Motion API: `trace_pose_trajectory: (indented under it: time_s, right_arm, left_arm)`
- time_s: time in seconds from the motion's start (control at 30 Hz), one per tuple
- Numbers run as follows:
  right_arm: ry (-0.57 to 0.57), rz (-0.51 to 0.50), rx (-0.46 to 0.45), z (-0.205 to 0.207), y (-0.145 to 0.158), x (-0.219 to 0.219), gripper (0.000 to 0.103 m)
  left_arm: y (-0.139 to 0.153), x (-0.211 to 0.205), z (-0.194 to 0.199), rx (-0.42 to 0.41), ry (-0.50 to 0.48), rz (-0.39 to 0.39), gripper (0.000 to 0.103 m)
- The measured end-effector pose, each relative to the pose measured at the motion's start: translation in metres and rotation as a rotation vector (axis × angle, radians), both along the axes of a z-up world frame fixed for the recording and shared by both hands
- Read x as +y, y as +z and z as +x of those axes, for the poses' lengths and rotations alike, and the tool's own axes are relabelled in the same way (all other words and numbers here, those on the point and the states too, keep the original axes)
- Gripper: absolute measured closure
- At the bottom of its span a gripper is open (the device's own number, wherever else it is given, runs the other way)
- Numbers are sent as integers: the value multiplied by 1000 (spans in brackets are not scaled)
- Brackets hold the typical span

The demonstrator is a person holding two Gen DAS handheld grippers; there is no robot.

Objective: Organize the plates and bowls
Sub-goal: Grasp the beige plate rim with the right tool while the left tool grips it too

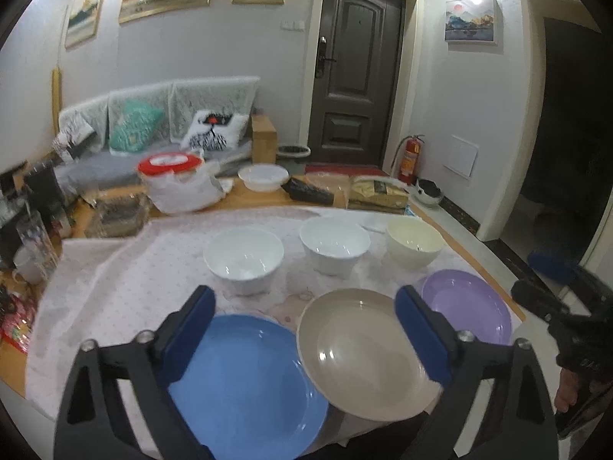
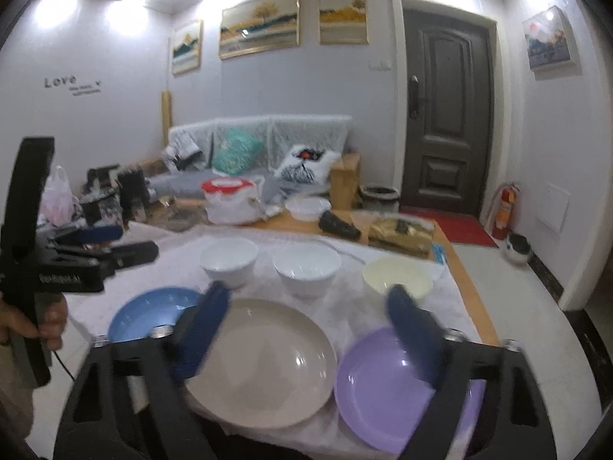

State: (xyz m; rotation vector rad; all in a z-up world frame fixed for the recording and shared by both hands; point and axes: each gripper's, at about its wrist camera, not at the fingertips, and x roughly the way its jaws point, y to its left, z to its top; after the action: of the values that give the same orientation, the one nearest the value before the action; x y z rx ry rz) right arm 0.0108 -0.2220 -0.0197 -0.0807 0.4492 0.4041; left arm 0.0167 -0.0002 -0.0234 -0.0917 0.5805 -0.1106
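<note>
Nothing is stacked yet. 3 plates, blue plate (image 1: 245,379), tan plate (image 1: 364,352) & purple plate (image 2: 402,387), lie side by side on the surface (image 1: 115,287). 3 bowls (image 1: 243,258) stand apart behind them. Left gripper (image 1: 306,329) & right gripper (image 2: 306,329): jaws open, holding nothing. All sorting is left.

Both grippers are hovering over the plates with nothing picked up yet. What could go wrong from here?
1. The beige plate overlaps the rim of the blue plate; lifting the blue one first could tip or drag the beige one.
2. The purple plate lies near the table's right edge; a glancing pinch from the right gripper might push it off.
3. The left gripper and the right one hover close together, so they could collide over the beige plate.
</note>
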Motion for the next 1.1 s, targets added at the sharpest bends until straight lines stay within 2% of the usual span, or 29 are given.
trace_pose_trajectory:
  time_s: [0.1,0.23,0.27,0.33,0.4,0.47,0.7,0.83,1.1]
  right_arm:
    - [-2,5,92,6,-20,-2,50]
    - [-15,-5,213,13,-54,-1,62]
    - [-16,-2,241,15,-62,0,65]
    - [-17,9,299,17,-77,0,67]
    - [-26,17,341,21,-89,0,68]
    - [-34,27,365,21,-95,0,68]
    - [-68,50,432,29,-107,-2,68]
    - [-79,69,486,36,-114,-1,68]
    - [-123,74,537,48,-125,3,68]
  left_arm:
    - [-19,5,12,77,-11,-54,31]
    - [-48,10,27,187,-36,-118,46]
    - [-56,11,31,219,-44,-141,54]
    - [-73,11,39,277,-52,-173,61]
    - [-85,10,41,307,-57,-181,70]
    - [-93,8,44,332,-58,-186,75]
    - [-111,8,49,349,-64,-195,88]
    - [-110,11,53,351,-69,-213,91]
    - [-108,11,56,346,-72,-191,91]
